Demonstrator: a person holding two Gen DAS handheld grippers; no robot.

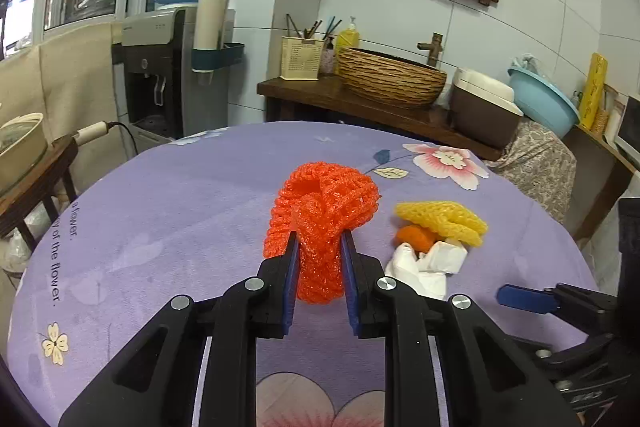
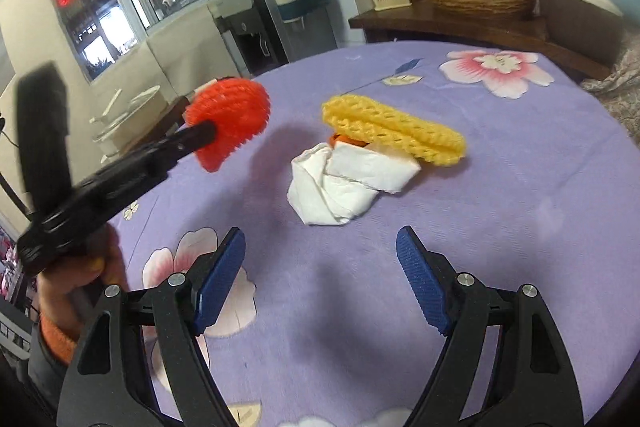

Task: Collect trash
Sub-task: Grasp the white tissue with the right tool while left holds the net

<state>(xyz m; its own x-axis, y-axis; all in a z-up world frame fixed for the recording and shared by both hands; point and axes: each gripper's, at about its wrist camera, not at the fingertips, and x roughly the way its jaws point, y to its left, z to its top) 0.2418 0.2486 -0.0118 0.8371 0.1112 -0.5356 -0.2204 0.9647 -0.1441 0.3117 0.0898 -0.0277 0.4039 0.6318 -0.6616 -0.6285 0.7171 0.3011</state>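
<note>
My left gripper (image 1: 319,241) is shut on an orange foam fruit net (image 1: 326,205) and holds it above the purple flowered tablecloth (image 1: 180,211). The right wrist view shows the same net (image 2: 228,115) lifted at the left, pinched by the left gripper (image 2: 210,131). A yellow foam net (image 2: 392,131), a crumpled white tissue (image 2: 344,183) and a small orange peel (image 2: 344,139) lie together on the cloth; they also show in the left wrist view: the net (image 1: 442,219), the tissue (image 1: 424,265), the peel (image 1: 416,237). My right gripper (image 2: 320,247) is open and empty, just short of the tissue.
A water dispenser (image 1: 168,79) stands behind the table. A wooden counter (image 1: 360,103) holds a woven basin (image 1: 392,77) and a utensil holder (image 1: 302,57). A side table with a pot (image 1: 20,151) is at the left. A blue basin (image 1: 544,99) sits at the right.
</note>
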